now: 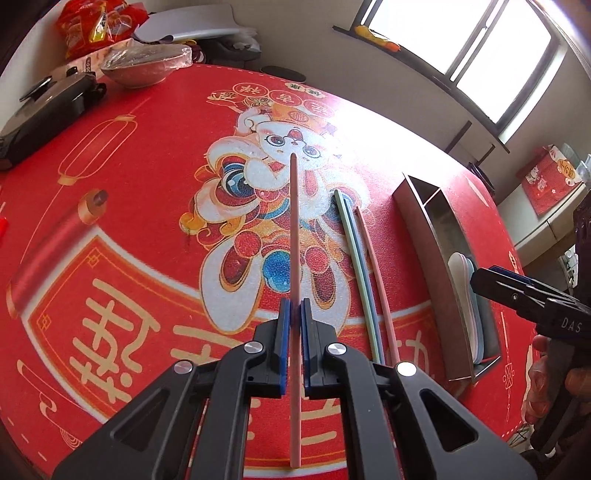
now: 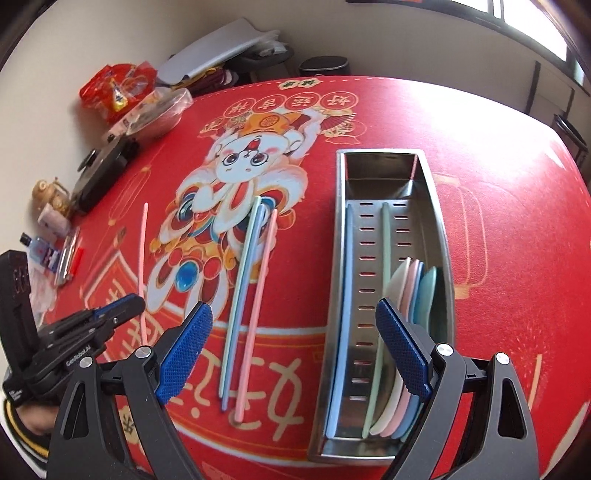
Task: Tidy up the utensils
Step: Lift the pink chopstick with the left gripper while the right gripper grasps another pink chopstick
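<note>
on the red tablecloth point(image 2: 498, 295) with its printed rabbit figure, a long stainless steel utensil tray point(image 2: 441, 236) lies to the right. its far compartment, behind a divider, looks bare; the long perforated compartment holds a blue chopstick point(image 2: 341, 314) along its left wall, a green chopstick point(image 2: 382, 251) nearer the middle, and a stack of spoons point(image 2: 408, 280) in white, pink, blue and green leaning on edge against the right wall.

left of the tray, three loose chopsticks lie side by side on the cloth: a green one point(image 2: 242, 277), a blue one point(image 2: 255, 258) touching it, and a pink one point(image 2: 258, 295) just to their right.

the left gripper point(image 1: 294, 310) has its blue pads pressed together on a pink chopstick point(image 1: 294, 229), which sticks out ahead of the fingers and trails back between the arms, lifted off the cloth. the right gripper point(image 2: 293, 354) hangs over the gap between the loose chopsticks and the tray, its fingers point(image 2: 186, 350) spread wide apart with nothing between them.

along the far left edge of the table sit a black lidded pan point(image 1: 44, 107), a covered bowl point(image 1: 144, 66) and red snack bags point(image 1: 92, 26).
</note>
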### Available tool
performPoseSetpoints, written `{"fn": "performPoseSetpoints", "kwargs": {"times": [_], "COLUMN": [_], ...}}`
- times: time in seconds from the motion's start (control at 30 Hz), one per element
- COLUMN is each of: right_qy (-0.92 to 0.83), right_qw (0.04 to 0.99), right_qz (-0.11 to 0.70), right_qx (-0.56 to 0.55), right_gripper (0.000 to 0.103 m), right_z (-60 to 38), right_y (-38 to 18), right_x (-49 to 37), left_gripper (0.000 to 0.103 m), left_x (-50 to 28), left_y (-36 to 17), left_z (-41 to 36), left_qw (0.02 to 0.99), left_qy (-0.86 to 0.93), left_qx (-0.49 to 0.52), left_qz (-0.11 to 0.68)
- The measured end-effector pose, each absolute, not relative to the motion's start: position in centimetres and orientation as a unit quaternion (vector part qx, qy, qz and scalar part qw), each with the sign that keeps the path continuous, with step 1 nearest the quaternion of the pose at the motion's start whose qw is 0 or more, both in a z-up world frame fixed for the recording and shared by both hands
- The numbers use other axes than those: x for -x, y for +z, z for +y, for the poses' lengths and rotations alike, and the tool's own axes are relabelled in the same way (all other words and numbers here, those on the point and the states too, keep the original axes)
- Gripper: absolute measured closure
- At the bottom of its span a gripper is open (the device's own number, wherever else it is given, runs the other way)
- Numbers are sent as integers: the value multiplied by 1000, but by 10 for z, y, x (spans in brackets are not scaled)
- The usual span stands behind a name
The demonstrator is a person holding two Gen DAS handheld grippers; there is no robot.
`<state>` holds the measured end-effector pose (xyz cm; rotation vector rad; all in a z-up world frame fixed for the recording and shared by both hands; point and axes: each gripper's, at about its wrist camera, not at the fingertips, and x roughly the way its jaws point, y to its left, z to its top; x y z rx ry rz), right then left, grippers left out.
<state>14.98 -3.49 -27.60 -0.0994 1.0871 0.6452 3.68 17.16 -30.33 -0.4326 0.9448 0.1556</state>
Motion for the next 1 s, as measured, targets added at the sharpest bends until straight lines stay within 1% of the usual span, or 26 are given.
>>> {"fn": "performPoseSetpoints", "kwargs": {"times": [0.03, 0.07, 0.1, 0.13, 0.2, 0.3, 0.33, 0.37, 0.47, 0.73, 0.87, 0.9, 1.0], "right_qy": [308, 314, 319, 319, 320, 317, 316, 314, 308, 285, 279, 275, 265], "right_qw": [803, 800, 797, 794, 789, 780, 776, 772, 765, 756, 762, 763, 761], "right_qz": [508, 508, 509, 513, 518, 533, 538, 545, 557, 575, 568, 567, 576], "right_qx": [52, 55, 61, 71, 81, 89, 91, 92, 101, 133, 140, 142, 140], "right_gripper": [16, 20, 38, 45, 62, 78, 81, 83, 86, 86, 86, 89, 92], "right_z": [-29, -25, -19, -14, -5, 5, 7, 10, 19, 37, 40, 40, 38], "right_y": [-277, -278, -279, -282, -287, -298, -302, -306, -317, -339, -337, -337, -342], "right_x": [-148, -146, -144, -143, -141, -142, -142, -142, -142, -143, -144, -144, -148], "left_gripper": [98, 98, 98, 98, 98, 98, 98, 98, 98, 98, 98, 98, 98], "left_x": [-35, -34, -33, -31, -29, -27, -27, -27, -27, -26, -26, -26, -25], "left_y": [-304, -306, -307, -308, -310, -312, -313, -314, -319, -333, -337, -338, -341], "left_z": [174, 176, 179, 181, 185, 192, 195, 196, 200, 207, 209, 210, 210], "left_qw": [864, 864, 863, 863, 862, 861, 860, 860, 857, 850, 849, 848, 846], "left_qy": [74, 74, 74, 73, 73, 72, 71, 70, 66, 62, 66, 67, 71], "left_qx": [208, 209, 210, 211, 213, 216, 216, 217, 216, 211, 204, 202, 200], "left_qz": [452, 453, 453, 454, 455, 456, 456, 457, 462, 478, 484, 485, 490]}}
